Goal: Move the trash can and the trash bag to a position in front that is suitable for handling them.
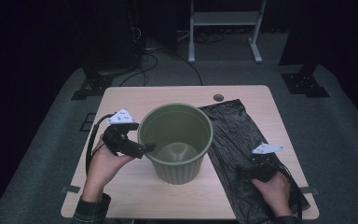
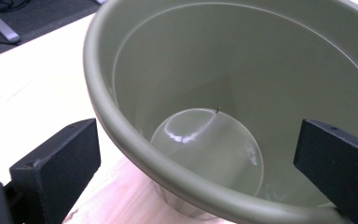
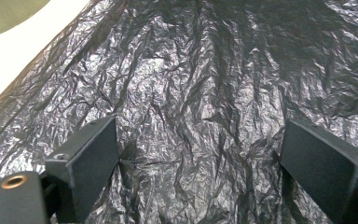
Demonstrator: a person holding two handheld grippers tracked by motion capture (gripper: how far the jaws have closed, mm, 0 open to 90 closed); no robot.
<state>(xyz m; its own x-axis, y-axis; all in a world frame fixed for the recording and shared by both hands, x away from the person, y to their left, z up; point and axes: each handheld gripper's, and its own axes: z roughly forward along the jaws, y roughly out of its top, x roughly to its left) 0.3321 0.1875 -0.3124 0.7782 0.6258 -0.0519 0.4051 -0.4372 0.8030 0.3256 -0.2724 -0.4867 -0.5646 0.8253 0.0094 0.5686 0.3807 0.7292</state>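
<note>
- My left gripper [image 1: 145, 148] is spread wide, one jaw outside the green bin [image 1: 175, 140] and one inside, straddling its rim without clamping it.
- The bin stands upright on the table [image 1: 135, 186], directly ahead of that gripper.
- My right gripper [image 3: 200, 158] is also open, jaws apart over the crinkled black bag [image 3: 200, 84], which lies flat beneath and ahead of it, beside the bin.

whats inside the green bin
Nothing: the bin is empty down to its bare, shiny bottom. The left gripper straddles its rim, one jaw inside. The near inner wall is hidden in the high view.
</note>
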